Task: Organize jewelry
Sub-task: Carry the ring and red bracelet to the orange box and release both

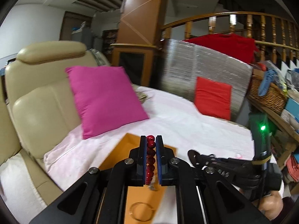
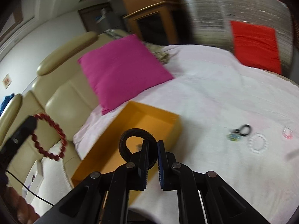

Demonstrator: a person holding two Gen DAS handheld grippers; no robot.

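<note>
Red bead bracelet [image 1: 151,160], half hidden, runs six-to-twelve inside the clenched left tool [image 1: 151,140]; right tool [image 2: 152,143] grasps a black hair tie [image 2: 129,140].

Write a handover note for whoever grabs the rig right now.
Left gripper: shut on the red bead bracelet.
Right gripper: shut on the black hair tie.
Both are held above the orange box on the white sheet.
Done: a thin ring bangle lies in the box.
Left: drop both pieces, then collect the white bead bracelet, the small black item and the pink piece.
</note>
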